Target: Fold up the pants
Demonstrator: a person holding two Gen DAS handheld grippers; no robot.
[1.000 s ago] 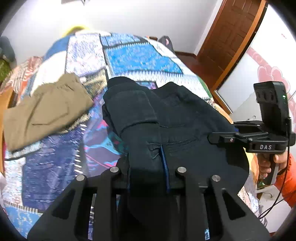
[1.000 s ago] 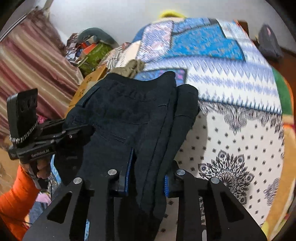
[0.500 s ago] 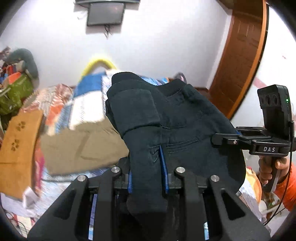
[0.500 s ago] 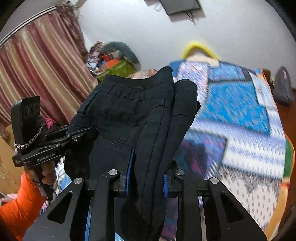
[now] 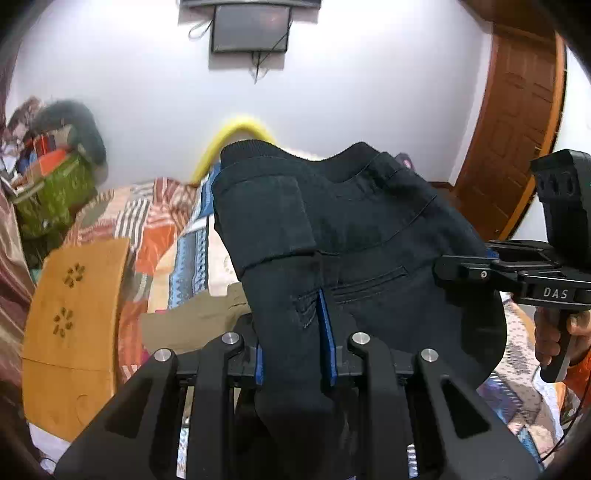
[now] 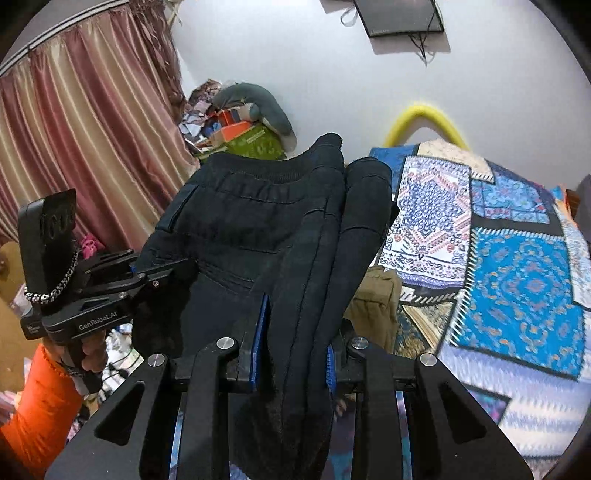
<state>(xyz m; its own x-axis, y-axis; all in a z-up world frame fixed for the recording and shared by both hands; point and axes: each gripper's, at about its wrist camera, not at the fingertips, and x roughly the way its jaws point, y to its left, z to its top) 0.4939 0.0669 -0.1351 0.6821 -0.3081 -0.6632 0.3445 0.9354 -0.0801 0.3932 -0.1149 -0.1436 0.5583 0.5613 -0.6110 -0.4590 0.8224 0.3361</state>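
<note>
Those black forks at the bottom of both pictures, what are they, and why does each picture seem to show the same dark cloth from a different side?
There is no robot here. A person holds a hand-held clamp in each hand, and each clamp carries a wide-angle camera looking along its two fingers. The forks are those fingers.

One picture comes from the left gripper, the other from the right gripper. Each camera also sees the other tool: the right one appears at the edge of the left view, held by a hand with an orange sleeve.

Both clamps are shut on the dark pants, which are folded and lifted above the bed with its patterned quilt. Tan trousers lie on the bed below. Behind are a white wall with a screen, a wooden door and striped curtains.
</note>
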